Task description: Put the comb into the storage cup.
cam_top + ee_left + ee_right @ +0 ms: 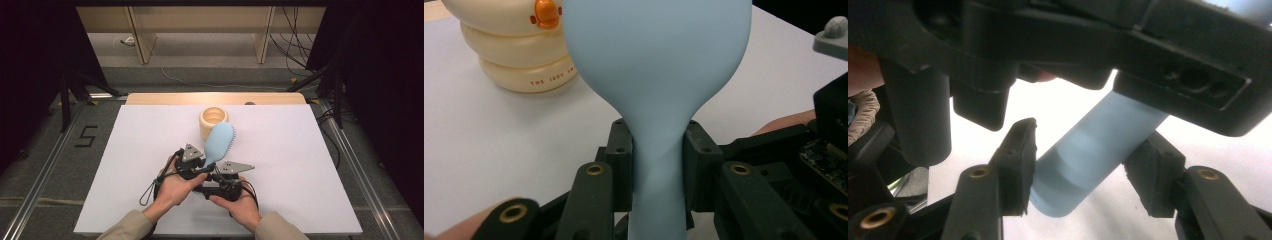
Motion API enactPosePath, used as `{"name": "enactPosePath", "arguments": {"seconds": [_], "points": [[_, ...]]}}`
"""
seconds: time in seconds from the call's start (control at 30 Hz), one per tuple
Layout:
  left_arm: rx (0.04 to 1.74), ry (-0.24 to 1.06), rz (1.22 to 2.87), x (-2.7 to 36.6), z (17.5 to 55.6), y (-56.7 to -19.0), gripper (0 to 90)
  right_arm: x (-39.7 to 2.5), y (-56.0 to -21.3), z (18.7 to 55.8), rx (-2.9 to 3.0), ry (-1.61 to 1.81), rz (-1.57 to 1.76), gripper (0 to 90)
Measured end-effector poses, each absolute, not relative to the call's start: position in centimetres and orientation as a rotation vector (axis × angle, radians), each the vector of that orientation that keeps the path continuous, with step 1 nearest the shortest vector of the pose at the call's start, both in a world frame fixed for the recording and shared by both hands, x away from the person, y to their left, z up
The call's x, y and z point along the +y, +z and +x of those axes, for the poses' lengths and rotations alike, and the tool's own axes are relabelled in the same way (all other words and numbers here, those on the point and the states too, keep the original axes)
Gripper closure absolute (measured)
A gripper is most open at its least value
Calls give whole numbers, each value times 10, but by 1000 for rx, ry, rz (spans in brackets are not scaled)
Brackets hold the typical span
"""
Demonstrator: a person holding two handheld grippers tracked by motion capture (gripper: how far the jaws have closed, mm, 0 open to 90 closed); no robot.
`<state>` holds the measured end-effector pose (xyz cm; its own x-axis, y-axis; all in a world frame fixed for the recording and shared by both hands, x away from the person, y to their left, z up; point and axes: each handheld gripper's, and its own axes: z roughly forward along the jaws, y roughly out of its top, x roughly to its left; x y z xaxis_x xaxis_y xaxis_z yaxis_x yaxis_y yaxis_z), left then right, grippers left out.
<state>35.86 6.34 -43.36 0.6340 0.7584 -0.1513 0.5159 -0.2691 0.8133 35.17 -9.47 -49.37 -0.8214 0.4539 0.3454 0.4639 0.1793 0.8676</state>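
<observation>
A light blue hairbrush (220, 140) is held above the white table (310, 165), its head pointing away toward a cream ribbed cup (213, 120). My left gripper (206, 162) is shut on the brush's narrow neck; in the left gripper view the brush (659, 60) rises between the jaws of that gripper (658, 160). My right gripper (212, 175) sits just beside and below it. Seen from the right gripper view, the jaws of the right gripper (1083, 167) press both sides of the round end of the brush handle (1108, 135). The left gripper's black body hides the handle's upper part there.
The cream cup (514, 55) stands just behind the brush head and carries an orange mark on its side. White table surface lies open to the left and right of the hands. Beyond the far edge are a wooden strip, cables and dark stands.
</observation>
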Motion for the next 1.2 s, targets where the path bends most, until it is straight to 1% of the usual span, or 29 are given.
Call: {"name": "enactPosePath", "arguments": {"seconds": [0.07, 0.33, 0.47, 0.6, 0.93, 1.2], "points": [[1004, 332, 1940, 64, 359, -433, 692, -96, -494, 353, -2395, -1775, -957, 536], [998, 329, 1946, 63, 358, -432, 690, -99, -493, 354, -2368, -1735, -1007, 588], [990, 327, 1947, 63, 357, -431, 687, -103, -491, 355, -2382, -1716, -1049, 632], [982, 331, 1951, 63, 356, -431, 686, -105, -491, 356, -2364, -1706, -1074, 652], [955, 340, 1953, 62, 356, -431, 678, -108, -492, 358, -2223, -1697, -1133, 662], [942, 348, 1948, 62, 356, -430, 647, -109, -494, 359, -2165, -1689, -1151, 663]]}}
